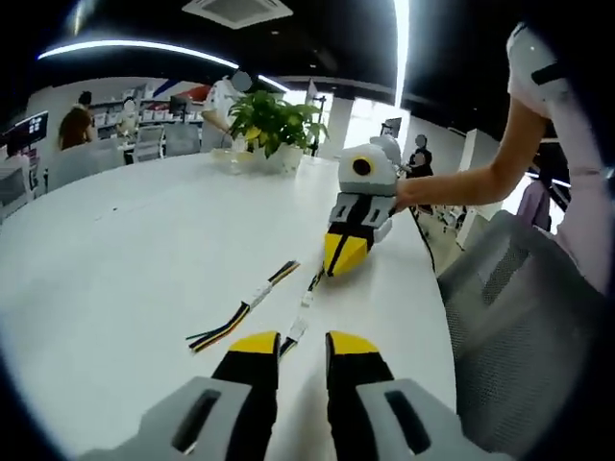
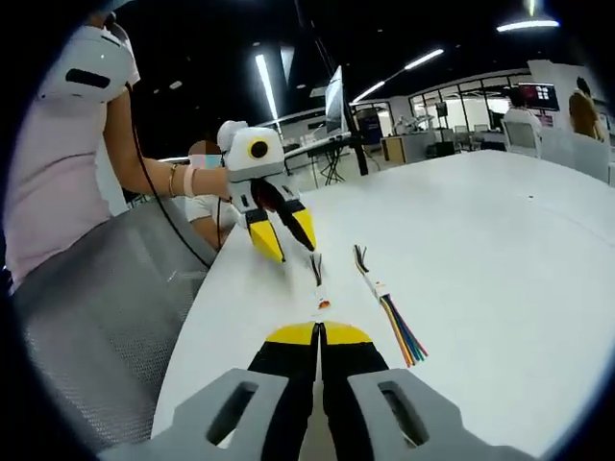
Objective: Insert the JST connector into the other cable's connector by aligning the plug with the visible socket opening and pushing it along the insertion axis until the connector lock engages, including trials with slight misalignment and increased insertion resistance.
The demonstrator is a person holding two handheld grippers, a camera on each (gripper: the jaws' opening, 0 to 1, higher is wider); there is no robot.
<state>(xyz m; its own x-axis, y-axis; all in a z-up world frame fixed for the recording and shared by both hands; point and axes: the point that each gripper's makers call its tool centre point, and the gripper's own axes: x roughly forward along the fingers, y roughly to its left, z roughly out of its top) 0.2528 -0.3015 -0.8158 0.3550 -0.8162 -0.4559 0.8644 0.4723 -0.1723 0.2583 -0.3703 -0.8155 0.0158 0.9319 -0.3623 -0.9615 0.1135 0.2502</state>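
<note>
On the white table (image 1: 125,259), I see two short cables lying side by side, both between my two grippers. In the left gripper view, the left gripper (image 1: 303,346) sits with its yellow-tipped jaws released, a clear gap between them, and the near end of the thin cable (image 1: 300,322) runs toward that gap. The multicoloured ribbon cable (image 1: 240,312) lies just left of it, apart from both tools. Beyond the thin cable, the right gripper (image 1: 344,257) rests tip-down near the table's edge. In the right gripper view, its jaws are clenched together on nothing that I can make out, the thin cable's connector end just ahead of them.
</note>
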